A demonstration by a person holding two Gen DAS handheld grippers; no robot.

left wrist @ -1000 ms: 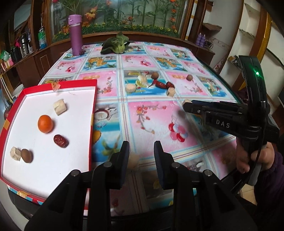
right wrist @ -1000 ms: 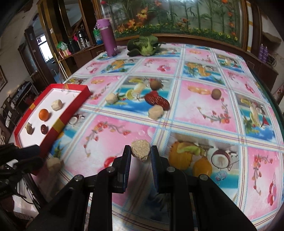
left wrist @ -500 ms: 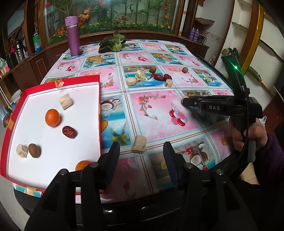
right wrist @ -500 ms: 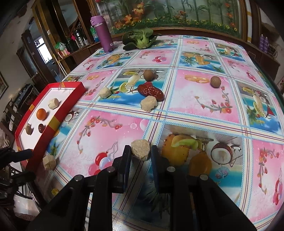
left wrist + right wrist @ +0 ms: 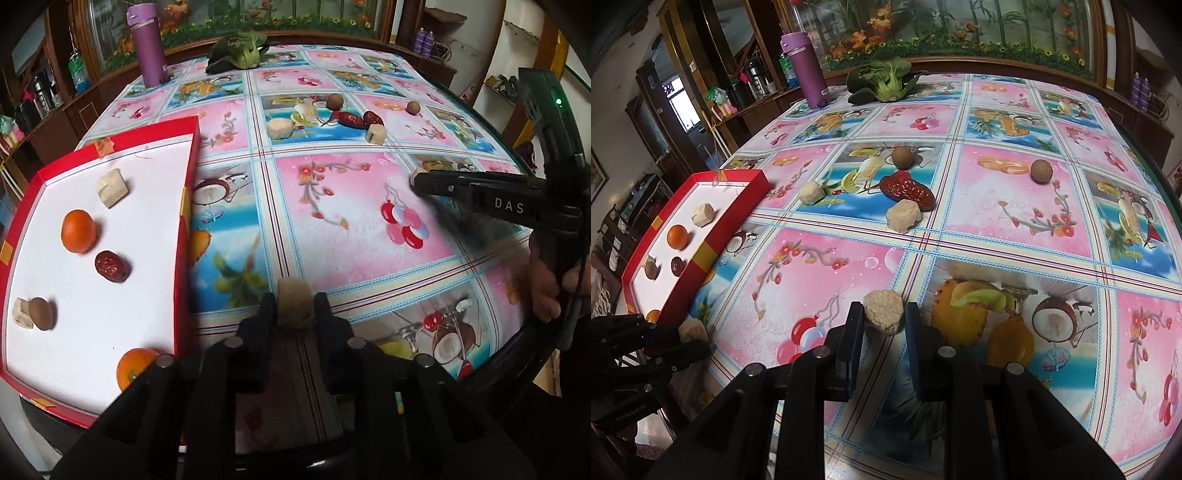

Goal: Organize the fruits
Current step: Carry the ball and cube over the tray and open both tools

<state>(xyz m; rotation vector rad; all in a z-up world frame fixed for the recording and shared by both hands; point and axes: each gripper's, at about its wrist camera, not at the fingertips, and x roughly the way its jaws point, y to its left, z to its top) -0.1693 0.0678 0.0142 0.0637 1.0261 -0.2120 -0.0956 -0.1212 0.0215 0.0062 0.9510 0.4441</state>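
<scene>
We hold both tongs clenched, each on a pale crumbly cube. Our left gripper pinches a tan cube between its black fingers, low over the flowered tablecloth, just beside the near corner of the red tray; in the right wrist view this gripper sits at eight o'clock with that cube at its tips.

Our right gripper is clamped on a second pale cube, hanging over the pink panel next to the printed pineapple. From the left camera it reaches in from three o'clock, a hand on its handle.

Inside the tray's white floor lie a beige cube, an orange, a red date, a brown round fruit touching a small pale cube, and another orange partly hidden by our left tong.

Toward twelve o'clock on the cloth wait two pale cubes, red dates and two brown round fruits. Beyond them stand a purple bottle and leafy greens.
</scene>
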